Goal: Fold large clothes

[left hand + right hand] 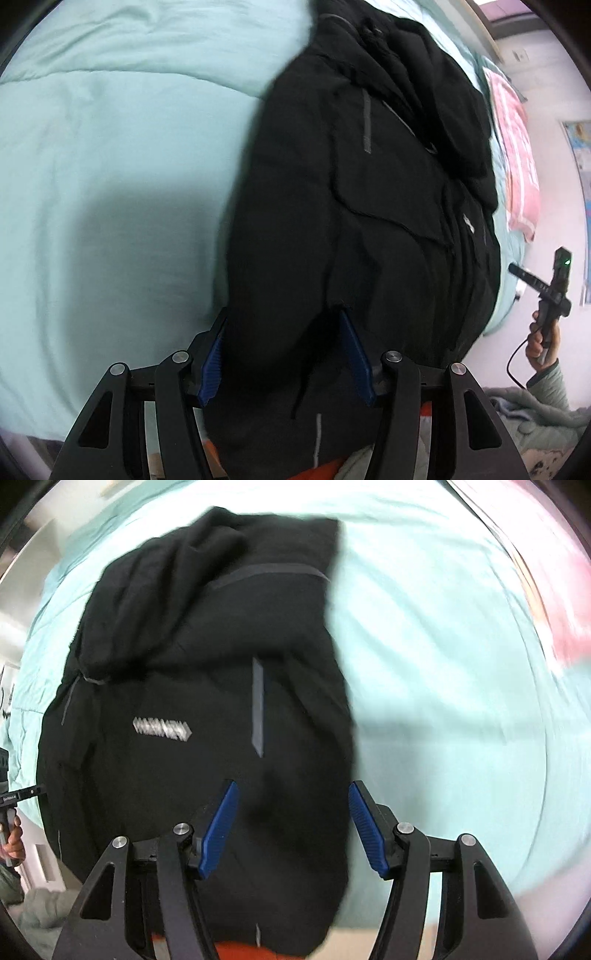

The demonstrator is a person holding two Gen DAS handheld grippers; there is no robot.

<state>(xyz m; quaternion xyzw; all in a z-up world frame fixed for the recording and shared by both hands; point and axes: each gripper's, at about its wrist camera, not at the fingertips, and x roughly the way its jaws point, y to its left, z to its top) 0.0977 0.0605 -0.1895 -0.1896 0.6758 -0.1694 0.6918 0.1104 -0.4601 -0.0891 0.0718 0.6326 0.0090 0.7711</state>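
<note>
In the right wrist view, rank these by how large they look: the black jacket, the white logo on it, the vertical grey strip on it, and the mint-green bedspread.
1-2. Black padded jacket and mint-green quilted bedspread: similar areas, and the jacket hides part of the bedspread, so unranked.
3. Vertical grey strip.
4. White printed logo, blurred, only slightly smaller.

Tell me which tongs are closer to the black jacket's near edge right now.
Left. The left tongs straddle a bunch of the black jacket, fabric between the open blue pads. The right tongs hang open just above the jacket, apparently not touching.
</note>
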